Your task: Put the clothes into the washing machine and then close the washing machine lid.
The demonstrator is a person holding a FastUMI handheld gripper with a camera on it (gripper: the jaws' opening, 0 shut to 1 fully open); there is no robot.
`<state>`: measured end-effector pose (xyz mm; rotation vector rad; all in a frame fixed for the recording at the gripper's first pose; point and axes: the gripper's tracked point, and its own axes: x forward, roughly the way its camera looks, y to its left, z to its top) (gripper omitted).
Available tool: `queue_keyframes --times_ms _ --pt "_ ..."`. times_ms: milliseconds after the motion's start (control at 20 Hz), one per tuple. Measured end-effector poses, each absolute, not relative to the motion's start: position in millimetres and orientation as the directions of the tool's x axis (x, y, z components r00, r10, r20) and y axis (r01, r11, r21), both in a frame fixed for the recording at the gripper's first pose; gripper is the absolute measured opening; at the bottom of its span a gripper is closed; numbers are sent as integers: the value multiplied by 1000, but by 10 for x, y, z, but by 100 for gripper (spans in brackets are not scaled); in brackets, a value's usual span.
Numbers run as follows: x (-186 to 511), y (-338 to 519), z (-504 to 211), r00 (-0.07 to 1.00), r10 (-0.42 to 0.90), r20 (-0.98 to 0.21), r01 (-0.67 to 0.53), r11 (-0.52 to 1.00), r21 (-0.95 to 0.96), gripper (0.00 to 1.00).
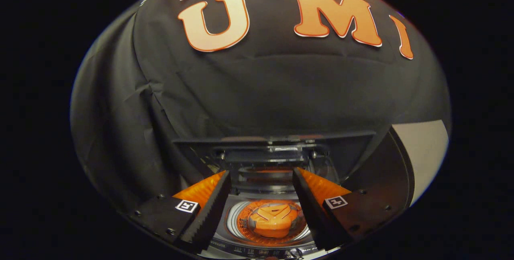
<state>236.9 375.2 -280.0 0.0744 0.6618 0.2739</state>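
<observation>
Orange garment (274,222) in washing machine (241,220); jaws apart.

clothes (274,220) lie in the washing machine (241,248) drum, lid (277,147) upright behind.

Orange drum (273,220) inside the dark washing machine (273,159), before the black cloth wall (257,87).

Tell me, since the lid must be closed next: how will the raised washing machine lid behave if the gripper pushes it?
The lid stands open beyond the open, empty gripper, above the drum. It looks like a flat rigid panel, so it should probably swing on its hinge rather than flex. Its surface reflects light, so the fingers may slip. Once tipped forward, it will likely drop by itself.
</observation>
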Motion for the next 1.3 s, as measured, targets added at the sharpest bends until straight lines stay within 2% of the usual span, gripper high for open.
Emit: queue_keyframes --times_ms 350,700,950,1300 --pt "2947 3777 -2545 817 244 -523 -214 970 119 99" --pt "3115 3793 -2763 801 220 -557 -184 975 122 99" --pt "2971 3796 -2770 796 234 -558 -209 972 110 100" --pt "2552 3766 -2747 851 238 -468 -218 971 98 100"
